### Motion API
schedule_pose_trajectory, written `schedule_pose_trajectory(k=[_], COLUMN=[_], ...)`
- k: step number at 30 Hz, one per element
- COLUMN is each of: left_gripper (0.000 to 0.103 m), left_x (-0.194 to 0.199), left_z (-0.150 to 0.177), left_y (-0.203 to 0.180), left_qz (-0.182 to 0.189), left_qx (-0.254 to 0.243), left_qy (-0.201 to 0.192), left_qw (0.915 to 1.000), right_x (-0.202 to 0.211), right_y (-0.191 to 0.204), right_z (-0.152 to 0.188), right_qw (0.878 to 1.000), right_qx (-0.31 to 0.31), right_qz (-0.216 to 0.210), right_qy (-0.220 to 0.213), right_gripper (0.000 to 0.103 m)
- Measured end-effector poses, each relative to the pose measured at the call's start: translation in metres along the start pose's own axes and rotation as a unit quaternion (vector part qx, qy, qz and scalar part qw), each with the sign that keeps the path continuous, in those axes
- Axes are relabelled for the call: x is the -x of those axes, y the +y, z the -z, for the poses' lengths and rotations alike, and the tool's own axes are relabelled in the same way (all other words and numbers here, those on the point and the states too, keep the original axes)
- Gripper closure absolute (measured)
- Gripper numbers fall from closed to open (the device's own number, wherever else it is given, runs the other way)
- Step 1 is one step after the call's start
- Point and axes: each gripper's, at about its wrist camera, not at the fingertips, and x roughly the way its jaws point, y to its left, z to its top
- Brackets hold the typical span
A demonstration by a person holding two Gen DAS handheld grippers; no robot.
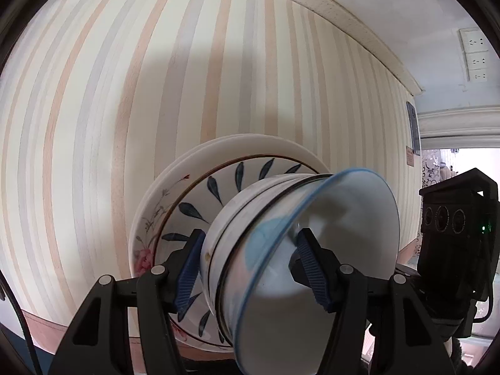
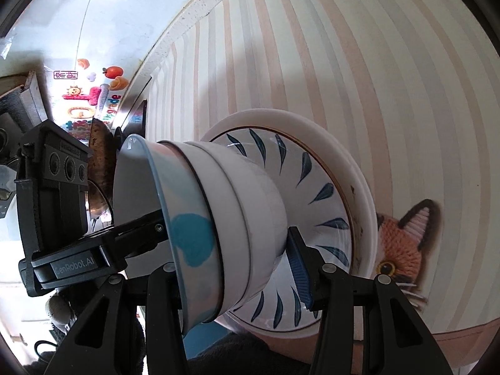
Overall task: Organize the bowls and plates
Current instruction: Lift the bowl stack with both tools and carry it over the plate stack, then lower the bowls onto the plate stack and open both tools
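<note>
Striped cloth in cream, peach and grey covers the bench (image 1: 93, 109), and the whole stack of crockery appears to be carried over it between both grippers, so the step in hand looks like moving the sorted pile to its resting place. From the left wrist view, the left gripper (image 1: 250, 265) has its blue ribbed fingers (image 1: 187, 268) clenched across the nested white ceramic bowls (image 1: 231, 234), one pad against the outside wall, the other inside the blue-rimmed top bowl (image 1: 328, 234). Beneath the bowls sits a leaf-patterned round plate (image 1: 200, 200) on a wider white flower-painted plate (image 1: 156, 206); both seem to ride along with the bowls. Whether the plates touch the cloth I cannot tell. The other gripper's black camera block (image 1: 456, 218) shows at the right edge. From the right wrist view, the right gripper (image 2: 237, 265) grasps the same bowl stack (image 2: 250, 193) from the opposite side, one blue pad (image 2: 298, 268) wedged between bowl foot and leaf plate (image 2: 325, 193), its second finger hidden behind the bowls. An embroidered fox face (image 2: 403, 243) lies on the cloth just beyond the plate rim. Next, I judge, both hands must lower together, level, then release evenly so nothing slides. Both grippers tilt steeply downward, facing each other.
</note>
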Motion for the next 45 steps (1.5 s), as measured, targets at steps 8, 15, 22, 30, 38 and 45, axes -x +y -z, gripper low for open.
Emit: schedule_pose_trajectory(k=[8,15,22,30,38,45], left_gripper=[0.046,0.046,0.046,0.044,0.015,0.007], left_x=[0.000,0.006,0.021,0.056,0.100,0.126], left_z=[-0.002,-0.002,0.002,0.027,0.051,0.074], left_y=[0.002,-0.005,-0.007,-0.015,-0.024,-0.027], left_qz=[0.001,-0.023,-0.060,-0.118,-0.148,-0.157], left_qx=[-0.003,-0.025,-0.037,-0.062,-0.085,-0.084], left_qy=[0.001,-0.009,-0.029,-0.091,-0.184,-0.224], left_qw=[1.0000,0.9994,0.9971,0.9869,0.9679,0.9582], right_x=[-0.009,-0.011,-0.003,0.034,0.072,0.106], right_y=[0.007,0.008,0.019,0.047,0.078,0.104], right_z=[-0.002,-0.002,-0.001,0.009,0.034,0.068], right_qw=[1.000,1.000,0.999,0.991,0.976,0.957], right_qx=[-0.003,-0.001,0.012,0.063,0.109,0.128], right_qz=[0.006,0.017,0.042,0.100,0.145,0.182], right_qy=[-0.001,0.003,-0.010,-0.059,-0.124,-0.188], right_gripper=[0.053,0.053,0.052,0.031,0.007,0.003])
